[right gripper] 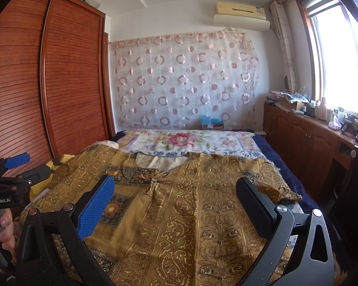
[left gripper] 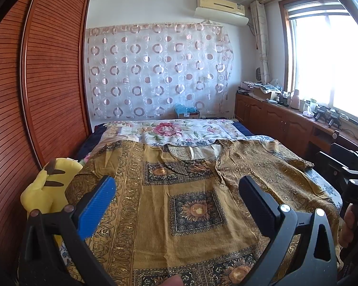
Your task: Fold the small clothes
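While both your left gripper (left gripper: pixel 176 202) and right gripper (right gripper: pixel 174 202) hover with fingers spread and empty, the mustard patterned shirt (left gripper: pixel 191 205) lies flat on the bed beneath and ahead of them. If you pinch only one thin layer, the fold could drag crooked and bunch

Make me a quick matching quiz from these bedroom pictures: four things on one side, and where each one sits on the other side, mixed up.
Things:
1. yellow plush toy
2. air conditioner
3. patterned shirt
4. wooden wardrobe

Places:
A. high on the far wall
B. spread flat on the bed
C. at the bed's left edge, beside the shirt
D. along the left side of the room

Pairs: 1-C, 2-A, 3-B, 4-D
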The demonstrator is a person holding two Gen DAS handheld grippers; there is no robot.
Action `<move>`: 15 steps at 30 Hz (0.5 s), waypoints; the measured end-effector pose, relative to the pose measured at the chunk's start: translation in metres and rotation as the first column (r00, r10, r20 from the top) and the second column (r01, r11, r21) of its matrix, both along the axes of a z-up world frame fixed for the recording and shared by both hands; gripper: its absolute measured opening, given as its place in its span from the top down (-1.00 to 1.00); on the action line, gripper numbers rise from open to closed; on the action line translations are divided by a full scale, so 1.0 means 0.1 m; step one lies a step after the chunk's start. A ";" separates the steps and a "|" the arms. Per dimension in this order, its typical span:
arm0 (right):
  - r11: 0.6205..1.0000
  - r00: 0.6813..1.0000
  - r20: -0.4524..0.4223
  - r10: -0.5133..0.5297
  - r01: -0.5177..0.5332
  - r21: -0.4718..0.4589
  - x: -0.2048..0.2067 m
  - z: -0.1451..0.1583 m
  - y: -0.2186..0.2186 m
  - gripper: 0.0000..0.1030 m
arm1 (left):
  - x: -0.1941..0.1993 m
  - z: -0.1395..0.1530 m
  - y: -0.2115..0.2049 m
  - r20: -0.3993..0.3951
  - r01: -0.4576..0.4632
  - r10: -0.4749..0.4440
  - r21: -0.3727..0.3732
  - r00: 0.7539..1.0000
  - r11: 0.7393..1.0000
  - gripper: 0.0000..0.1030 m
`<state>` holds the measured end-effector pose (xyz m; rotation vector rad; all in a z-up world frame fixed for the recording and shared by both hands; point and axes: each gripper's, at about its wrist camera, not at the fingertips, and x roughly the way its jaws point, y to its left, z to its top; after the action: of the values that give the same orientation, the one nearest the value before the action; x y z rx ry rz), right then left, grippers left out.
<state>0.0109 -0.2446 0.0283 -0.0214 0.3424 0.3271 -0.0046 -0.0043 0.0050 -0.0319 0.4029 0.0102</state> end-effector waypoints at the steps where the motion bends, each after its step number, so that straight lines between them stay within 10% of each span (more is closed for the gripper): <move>1: 1.000 1.000 0.001 -0.001 0.001 0.000 0.00 0.00 0.00 -1.00 | 0.00 0.01 0.00 0.002 -0.001 0.001 0.002 1.000 1.000 -1.00; 15: 1.000 1.000 0.004 0.000 0.000 0.000 -0.01 0.02 0.00 -1.00 | -0.03 0.06 -0.01 0.010 0.001 -0.001 0.009 1.000 1.000 -1.00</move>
<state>0.0096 -0.2447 0.0300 -0.0220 0.3388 0.3269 -0.0074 -0.0056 0.0113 -0.0227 0.3931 0.0107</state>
